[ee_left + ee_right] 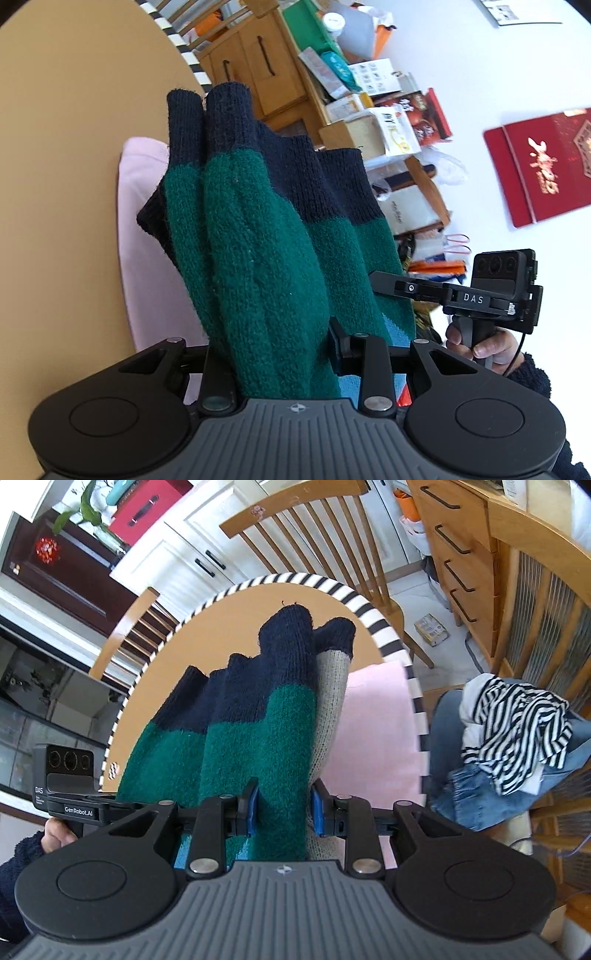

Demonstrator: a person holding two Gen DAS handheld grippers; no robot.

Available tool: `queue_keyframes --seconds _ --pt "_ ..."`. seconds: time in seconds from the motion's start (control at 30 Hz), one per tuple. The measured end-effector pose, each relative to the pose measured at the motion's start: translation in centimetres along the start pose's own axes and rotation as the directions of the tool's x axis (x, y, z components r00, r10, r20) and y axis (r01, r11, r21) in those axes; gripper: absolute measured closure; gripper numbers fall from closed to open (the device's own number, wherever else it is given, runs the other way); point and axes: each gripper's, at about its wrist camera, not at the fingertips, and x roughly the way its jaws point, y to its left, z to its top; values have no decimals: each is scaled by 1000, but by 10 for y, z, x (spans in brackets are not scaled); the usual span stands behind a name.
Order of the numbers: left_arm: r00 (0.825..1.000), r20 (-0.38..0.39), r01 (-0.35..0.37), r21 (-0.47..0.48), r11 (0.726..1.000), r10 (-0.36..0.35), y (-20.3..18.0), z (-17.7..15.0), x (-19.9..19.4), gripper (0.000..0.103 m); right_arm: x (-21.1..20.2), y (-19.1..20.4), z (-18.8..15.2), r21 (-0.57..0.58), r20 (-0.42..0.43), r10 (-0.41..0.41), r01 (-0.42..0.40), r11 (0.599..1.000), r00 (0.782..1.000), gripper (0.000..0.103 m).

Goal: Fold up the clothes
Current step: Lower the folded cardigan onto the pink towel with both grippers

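The green-and-navy knit sweater (pixel 255 716) hangs bunched in the air over the round bench (pixel 229 602); right tongs (pixel 282 808) are clamped on its green part, left tongs (pixel 273 350) pinching it too; a folded pink garment (pixel 373 731) lies on the bench underneath; striped laundry (pixel 517 727) is heaped beside the bench.

Black hand-held gripper (pixel 282 806) with blue pads (pixel 252 808), ribbed grey housing; fuzzy navy sleeve (pixel 532 373).

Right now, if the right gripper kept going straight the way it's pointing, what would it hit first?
The right gripper is already clamped on the green and navy sweater, so that knit comes first. Beyond its hanging folds lies probably the tan table, though depth is unclear.
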Motion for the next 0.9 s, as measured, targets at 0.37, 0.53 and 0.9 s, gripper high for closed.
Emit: queue_keyframes --seconds 0.37,0.53,0.9 --pt "997 30 -68 -72 995 70 25 -3 29 69 19 -46 10 -15 -65 27 -28 999 997 75" --pt "989 12 -142 -116 983 144 51 -9 50 68 47 -63 4 2 -81 -16 17 1000 997 75" --pt "984 -22 -180 -196 964 179 85 -15 52 55 74 -81 -15 63 -63 -118 122 991 991 59"
